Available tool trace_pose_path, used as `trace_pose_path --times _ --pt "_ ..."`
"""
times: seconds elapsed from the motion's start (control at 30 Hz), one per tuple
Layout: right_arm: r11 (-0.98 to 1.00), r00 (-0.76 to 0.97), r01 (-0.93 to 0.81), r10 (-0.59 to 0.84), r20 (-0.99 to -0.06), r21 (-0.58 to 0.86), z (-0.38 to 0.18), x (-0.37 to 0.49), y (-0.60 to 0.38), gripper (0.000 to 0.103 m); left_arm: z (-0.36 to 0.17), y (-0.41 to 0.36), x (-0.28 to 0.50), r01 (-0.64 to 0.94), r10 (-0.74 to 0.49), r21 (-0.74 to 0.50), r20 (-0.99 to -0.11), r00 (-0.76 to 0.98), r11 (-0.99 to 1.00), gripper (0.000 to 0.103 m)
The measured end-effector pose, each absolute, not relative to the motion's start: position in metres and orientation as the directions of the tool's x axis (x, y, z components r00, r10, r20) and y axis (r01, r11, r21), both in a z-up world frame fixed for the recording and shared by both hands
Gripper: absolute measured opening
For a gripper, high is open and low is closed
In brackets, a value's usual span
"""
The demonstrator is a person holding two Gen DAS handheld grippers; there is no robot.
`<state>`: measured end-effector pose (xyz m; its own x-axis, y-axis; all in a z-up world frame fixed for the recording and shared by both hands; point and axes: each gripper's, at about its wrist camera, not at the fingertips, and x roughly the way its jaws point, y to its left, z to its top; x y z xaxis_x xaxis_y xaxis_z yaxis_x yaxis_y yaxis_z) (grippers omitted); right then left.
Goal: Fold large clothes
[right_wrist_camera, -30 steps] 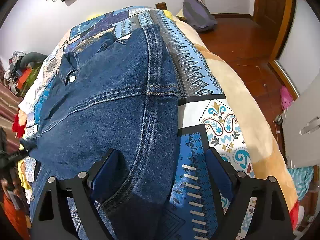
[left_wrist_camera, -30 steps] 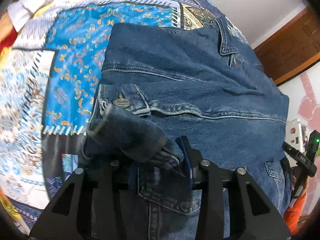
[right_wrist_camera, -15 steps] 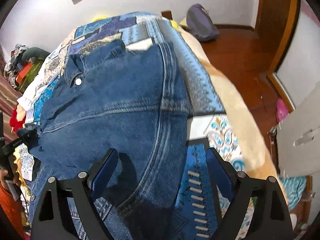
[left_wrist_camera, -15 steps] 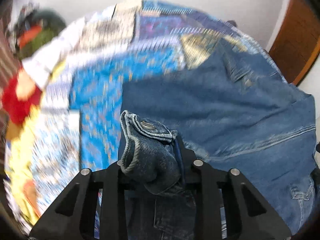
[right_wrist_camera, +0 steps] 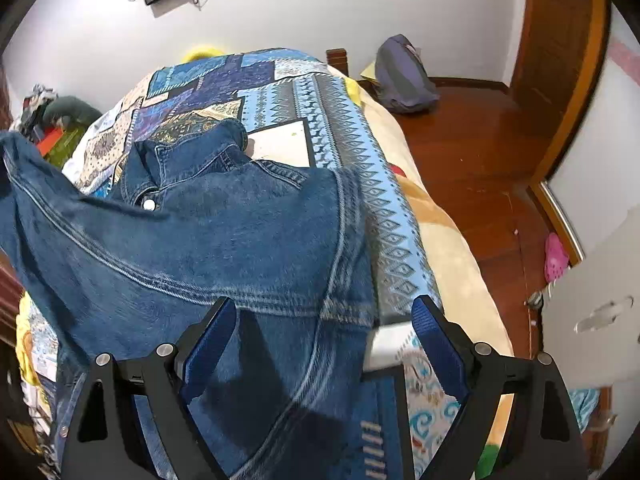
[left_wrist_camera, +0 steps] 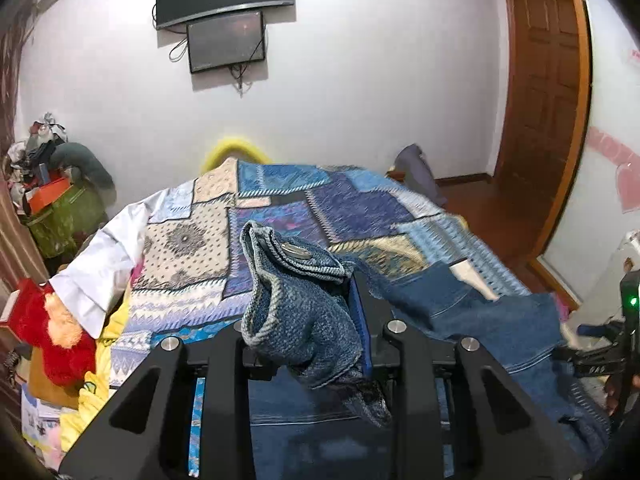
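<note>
Between the closed jaws of the left gripper [left_wrist_camera: 320,344], the cuff [left_wrist_camera: 296,300] of the denim jacket [right_wrist_camera: 224,240] was clamped and raised for the sleeve fold, while the right gripper [right_wrist_camera: 324,344] hovered open above the jacket lying on the bed [right_wrist_camera: 400,216]; the next move likely required carrying the cuff across the jacket body.

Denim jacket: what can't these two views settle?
- Left wrist: the cuff bunched in the left gripper hides its fingertips and the grip point.
- Right wrist: the jacket runs off the bottom edge; hem unseen.
- Right wrist: the right gripper is open; contact with denim unclear.
</note>
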<state>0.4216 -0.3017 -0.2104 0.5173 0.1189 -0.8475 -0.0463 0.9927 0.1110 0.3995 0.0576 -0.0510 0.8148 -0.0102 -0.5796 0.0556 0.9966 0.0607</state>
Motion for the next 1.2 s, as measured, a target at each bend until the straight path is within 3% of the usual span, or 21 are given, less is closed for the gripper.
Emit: trace_pose_path --times 0.13,0.27,0.33,0.5,0.53,0.7,0.9,1.0,1.2 --pt "0.993 0.475 -0.043 0.118 -0.872 0.111 -0.231 0.434 -0.299 0.089 -0.107 0.084 0.409 0.031 0.010 0.045 -0.711 0.703 0.998 0.030" --pt "0.984 0.463 -0.014 0.163 -0.871 0.177 -0.241 0.436 -0.309 0.097 -0.192 0.124 0.419 0.018 -0.007 0.002 -0.892 0.452 1.000 0.035" --pt "0.974 0.450 0.000 0.203 -0.870 0.228 -0.244 0.435 -0.316 0.098 -0.218 0.140 0.419 0.015 -0.053 -0.051 -0.928 0.369 0.999 0.044" --pt "0.971 0.451 0.003 0.213 -0.867 0.240 -0.246 0.433 -0.317 0.099 -0.244 0.170 0.396 -0.034 -0.019 -0.033 -0.932 0.362 0.999 0.090" --pt "0.972 0.448 0.004 0.208 -0.869 0.234 -0.246 0.434 -0.315 0.099 -0.244 0.178 0.390 -0.054 -0.029 -0.052 -0.930 0.367 0.997 0.092" --pt "0.974 0.442 -0.001 0.203 -0.874 0.226 -0.240 0.436 -0.313 0.099 -0.234 0.203 0.379 -0.071 -0.152 -0.186 -0.927 0.342 0.980 0.093" --pt "0.978 0.495 -0.001 0.182 -0.850 0.209 -0.221 0.438 -0.315 0.099 -0.203 0.218 0.392 -0.106 0.050 0.010 -0.921 0.385 0.994 0.093" --pt "0.968 0.515 0.022 0.205 -0.832 0.252 -0.214 0.443 -0.322 0.099 -0.204 0.234 0.407 -0.157 0.079 0.017 -0.915 0.395 0.987 0.093" --pt "0.944 0.495 0.049 0.261 -0.829 0.326 -0.221 0.466 -0.330 0.099 -0.227 0.232 0.452 -0.215 0.024 -0.059 -0.930 0.368 0.975 0.092"
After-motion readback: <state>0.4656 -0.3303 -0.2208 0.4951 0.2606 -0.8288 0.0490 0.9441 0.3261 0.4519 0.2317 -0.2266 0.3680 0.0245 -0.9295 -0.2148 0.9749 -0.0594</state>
